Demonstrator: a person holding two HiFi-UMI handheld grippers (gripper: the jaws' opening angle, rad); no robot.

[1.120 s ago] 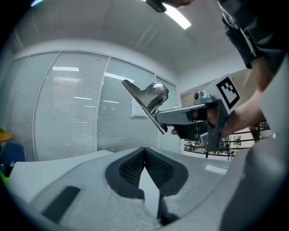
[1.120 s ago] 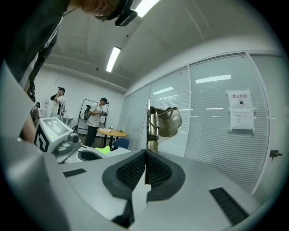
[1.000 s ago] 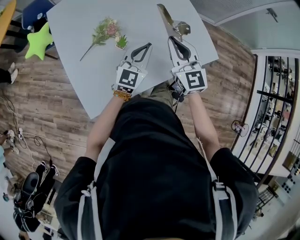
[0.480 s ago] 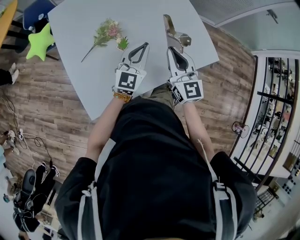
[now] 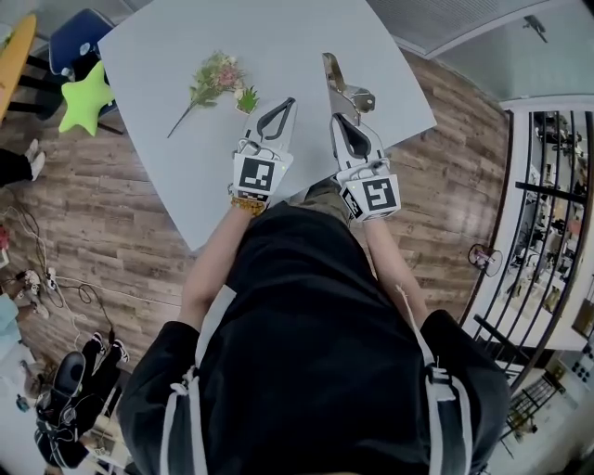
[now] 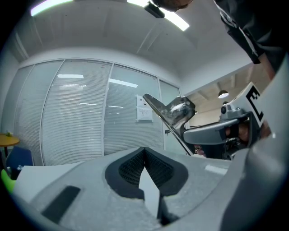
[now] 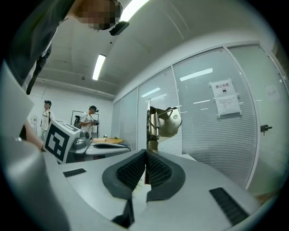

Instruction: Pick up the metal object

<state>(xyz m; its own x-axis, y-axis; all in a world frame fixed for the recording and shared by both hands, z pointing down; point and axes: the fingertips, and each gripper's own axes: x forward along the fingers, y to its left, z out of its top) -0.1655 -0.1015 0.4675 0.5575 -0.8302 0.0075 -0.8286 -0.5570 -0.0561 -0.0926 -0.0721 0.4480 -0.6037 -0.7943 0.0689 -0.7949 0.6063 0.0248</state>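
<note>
The metal object [image 5: 341,80], a shiny strip with a spring and a rounded plate, sticks out beyond my right gripper [image 5: 340,119], whose jaws are shut on its lower end. In the right gripper view the metal object [image 7: 162,121] rises straight from the closed pads of the right gripper [image 7: 145,157]. My left gripper [image 5: 289,103] is alongside to the left over the grey table [image 5: 176,176], shut with nothing in it. From the left gripper view, the metal object [image 6: 174,109] shows up to the right above the left gripper [image 6: 144,151].
A sprig of pink flowers [image 5: 215,74] and a small green plant [image 5: 247,97] lie on the table just beyond the left gripper. A green star cushion [image 5: 85,98] and a blue chair [image 5: 79,28] stand off the table's left side. Wooden floor surrounds the table.
My right gripper has drawn back toward the person with the metal object still in it and has rolled a little. The left gripper has hardly moved.
</note>
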